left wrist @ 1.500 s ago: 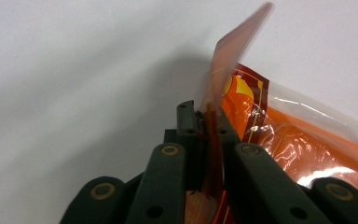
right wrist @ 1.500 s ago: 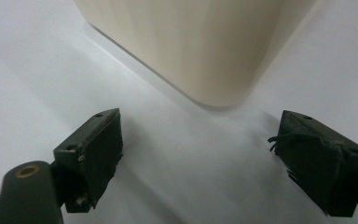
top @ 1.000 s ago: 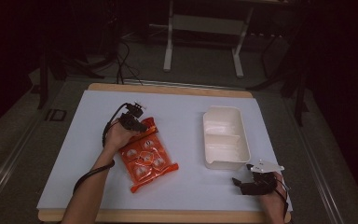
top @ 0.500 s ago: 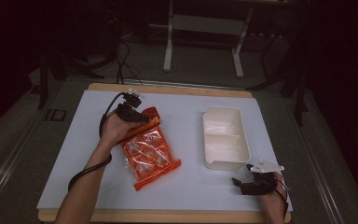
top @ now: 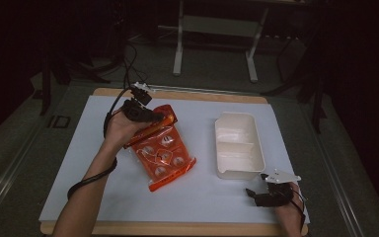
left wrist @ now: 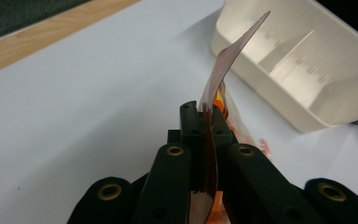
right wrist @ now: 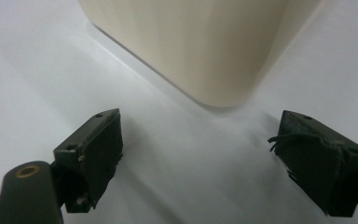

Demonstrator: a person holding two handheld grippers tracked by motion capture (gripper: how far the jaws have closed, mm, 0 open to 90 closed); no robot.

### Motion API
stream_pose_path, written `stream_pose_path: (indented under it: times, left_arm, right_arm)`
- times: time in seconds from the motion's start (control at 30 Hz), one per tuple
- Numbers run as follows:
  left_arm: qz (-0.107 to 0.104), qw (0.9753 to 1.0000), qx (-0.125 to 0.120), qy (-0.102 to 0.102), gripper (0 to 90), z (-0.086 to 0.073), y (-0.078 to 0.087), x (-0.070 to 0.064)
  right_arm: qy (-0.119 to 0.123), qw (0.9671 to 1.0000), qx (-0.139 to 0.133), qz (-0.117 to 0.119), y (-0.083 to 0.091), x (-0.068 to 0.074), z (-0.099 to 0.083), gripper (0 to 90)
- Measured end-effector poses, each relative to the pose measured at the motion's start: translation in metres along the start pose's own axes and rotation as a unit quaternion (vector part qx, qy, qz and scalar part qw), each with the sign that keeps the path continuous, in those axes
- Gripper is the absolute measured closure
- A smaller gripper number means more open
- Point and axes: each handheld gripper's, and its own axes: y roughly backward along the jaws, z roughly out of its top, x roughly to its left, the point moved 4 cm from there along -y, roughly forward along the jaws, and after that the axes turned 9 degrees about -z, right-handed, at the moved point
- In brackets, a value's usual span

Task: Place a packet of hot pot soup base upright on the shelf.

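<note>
L gripper [top: 154,116] has its jaws clamped on the top edge of the orange bag [top: 163,154]; in the left gripper view the thin seal strip of the bag [left wrist: 213,135] stands pinched between the two jaws and curls up past them. Prob held by that edge because it's the only flat, stiff bit, the rest being soft film w/ round snacks inside. Bag hangs tilted, top end raised at the gripper, bottom end resting or nearly so on the white tabletop [top: 79,163], left of centre, so weight's partly carried by the surface & the film isn't strained.

Tray [top: 238,146], cream, two compartments, sits right of the bag, apart from it, open side up & empty: looks like where the contents or the bag are meant to go.

R gripper [top: 252,193] rests low at the near right corner, just beside the tray's near end, jaws wide open w/ nothing between them [right wrist: 196,158]. Likely parked there to steady the tray or take the bag's other end, can't tell which
</note>
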Motion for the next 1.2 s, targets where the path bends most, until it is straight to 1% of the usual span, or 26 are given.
stream_pose_path:
  times: [0.03,0.23,0.53,0.57,0.6,0.7,0.9,0.93,1.03,1.2]
  left_arm:
    - [-0.005,0.9999,-0.009,0.001,90.0,0.003,0.005,-0.003]
    - [-0.023,0.9993,-0.029,0.009,90.0,0.01,0.014,-0.009]
    - [-0.051,0.9971,-0.056,0.007,90.0,0.02,0.017,-0.019]
    - [-0.051,0.9971,-0.056,0.007,90.0,0.02,0.017,-0.019]
    - [-0.056,0.9965,-0.061,0.009,90.0,0.022,0.017,-0.02]
    - [-0.062,0.9957,-0.067,0.01,90.0,0.025,0.017,-0.022]
    - [-0.064,0.9952,-0.073,0.006,90.0,0.033,0.017,-0.027]
    - [-0.065,0.995,-0.075,0.001,90.0,0.035,0.017,-0.029]
    - [-0.071,0.9942,-0.081,0.0,90.0,0.039,0.017,-0.031]
    - [-0.073,0.9935,-0.087,-0.002,90.0,0.045,0.016,-0.034]
  right_arm:
    - [0.001,1.0,0.0,0.001,0.0,0.0,0.0,14.5]
    - [0.003,1.0,-0.002,0.002,0.0,0.0,0.0,14.5]
    - [0.004,1.0,-0.003,0.002,0.001,0.0,0.0,14.4]
    - [0.004,1.0,-0.003,0.002,0.001,0.0,0.0,14.4]
    - [0.004,1.0,-0.004,0.002,0.001,0.0,0.0,14.5]
    - [0.004,1.0,-0.005,0.003,0.001,0.0,0.0,14.4]
    - [0.003,1.0,-0.006,0.003,0.001,0.0,0.0,14.5]
    - [0.002,1.0,-0.005,0.003,0.001,0.0,0.0,14.5]
    - [0.002,1.0,-0.006,0.003,0.001,0.0,0.0,14.4]
    - [0.001,1.0,-0.009,0.004,0.002,0.0,0.0,14.5]
